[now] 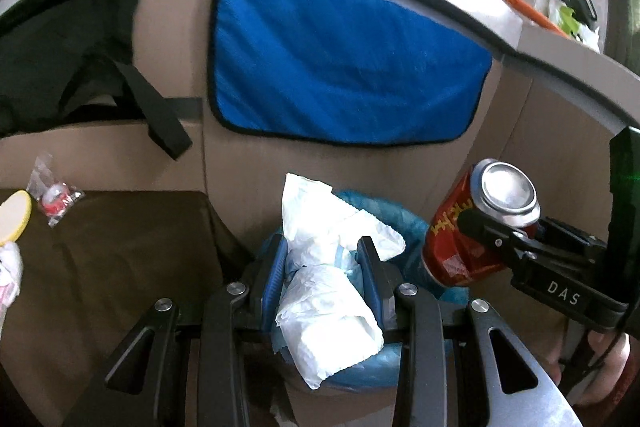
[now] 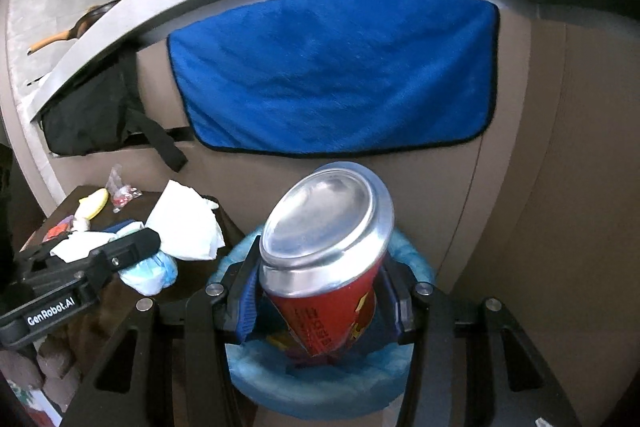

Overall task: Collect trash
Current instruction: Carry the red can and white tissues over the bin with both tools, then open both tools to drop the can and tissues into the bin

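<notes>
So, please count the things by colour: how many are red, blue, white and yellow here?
Red: 2, the can held in the right tool and the small wrapped sweet packet.
Blue: 2, the cloth and the bin liner.
White: 1, the crumpled tissue held in the left tool.
Yellow: 1, the round piece.
Total: 6.

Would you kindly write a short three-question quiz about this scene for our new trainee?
1. True or false: the right tongs hold a red can over the blue-lined bin.
2. What do the left tongs grip?
   A. crumpled white tissue
   B. a banana
   C. a spoon
3. Fill in: the cloth hanging behind the bin is ____.

Key: 1 true; 2 A; 3 blue.
</notes>
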### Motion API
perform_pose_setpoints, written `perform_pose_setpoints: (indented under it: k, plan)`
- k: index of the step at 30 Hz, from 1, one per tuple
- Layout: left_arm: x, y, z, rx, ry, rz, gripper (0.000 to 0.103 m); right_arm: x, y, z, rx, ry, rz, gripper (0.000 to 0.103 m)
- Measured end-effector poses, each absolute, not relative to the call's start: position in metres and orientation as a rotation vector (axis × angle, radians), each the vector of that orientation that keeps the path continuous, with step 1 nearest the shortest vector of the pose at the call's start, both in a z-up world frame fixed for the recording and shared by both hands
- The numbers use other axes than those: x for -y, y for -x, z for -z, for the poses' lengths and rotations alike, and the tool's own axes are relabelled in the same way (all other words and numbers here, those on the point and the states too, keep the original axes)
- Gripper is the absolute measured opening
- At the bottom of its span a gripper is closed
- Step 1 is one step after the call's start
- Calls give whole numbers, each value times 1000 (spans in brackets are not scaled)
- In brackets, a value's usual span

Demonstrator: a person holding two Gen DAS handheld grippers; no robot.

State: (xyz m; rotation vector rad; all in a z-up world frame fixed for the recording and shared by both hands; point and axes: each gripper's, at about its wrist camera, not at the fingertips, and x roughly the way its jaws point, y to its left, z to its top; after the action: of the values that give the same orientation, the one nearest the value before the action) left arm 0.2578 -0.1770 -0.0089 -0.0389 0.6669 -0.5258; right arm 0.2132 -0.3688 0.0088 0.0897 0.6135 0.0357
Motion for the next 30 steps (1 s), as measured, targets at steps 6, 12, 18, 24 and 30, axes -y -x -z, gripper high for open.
perform_pose_setpoints:
  k: [6, 12, 18, 24, 30]
  plan:
    - [188, -260, 19, -672, 5, 517, 37, 376, -217, 2, -625, -118, -38, 46]
    - [191, -263, 24, -685, -1, 519, 37, 380, -220, 10, -635, -134, -44, 46]
    - [195, -264, 29, -693, -8, 526, 37, 381, -221, 17, -643, -139, -52, 46]
    - [199, -267, 33, -708, -14, 534, 37, 380, -223, 21, -653, -132, -52, 46]
    - [201, -276, 41, -734, 2, 566, 39, 381, -223, 24, -656, -125, -43, 46]
